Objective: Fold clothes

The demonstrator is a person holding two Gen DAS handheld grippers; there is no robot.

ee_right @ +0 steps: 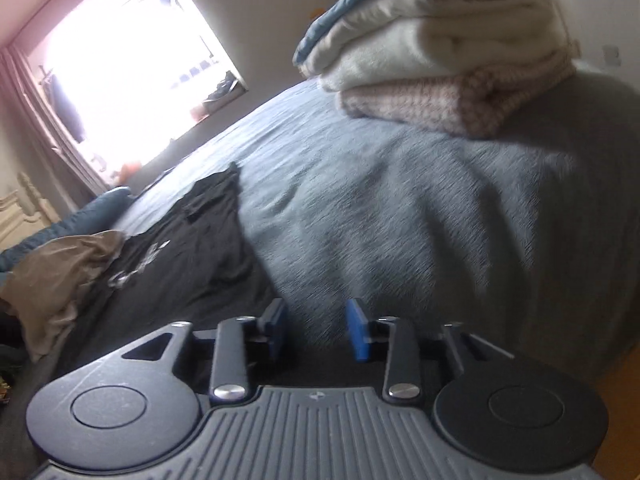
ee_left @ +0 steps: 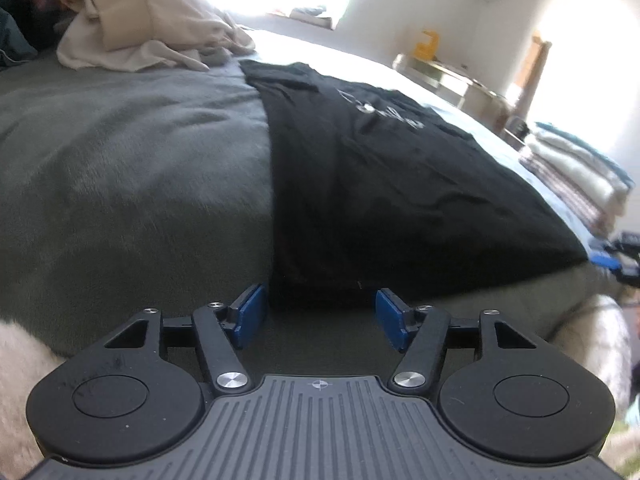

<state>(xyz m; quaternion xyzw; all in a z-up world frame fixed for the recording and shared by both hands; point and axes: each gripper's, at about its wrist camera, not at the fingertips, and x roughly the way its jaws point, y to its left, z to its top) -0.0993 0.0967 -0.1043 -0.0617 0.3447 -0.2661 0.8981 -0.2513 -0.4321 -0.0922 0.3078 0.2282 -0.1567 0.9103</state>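
The black T-shirt (ee_left: pixel 400 184) is spread flat on the bed (ee_left: pixel 132 160), seemingly for folding; the left tool (ee_left: pixel 320 316) is held agape at its hem, the right tool (ee_right: pixel 316 330) likewise empty beside it.

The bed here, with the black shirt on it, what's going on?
A person with a handheld gripper in each hand is folding laundry on a bed with a grey blanket. A black T-shirt lies spread flat on it. The left gripper is open just short of the shirt's near hem, holding nothing. The right gripper is also open and empty over bare blanket. A folded stack and a beige unfolded heap sit nearby.
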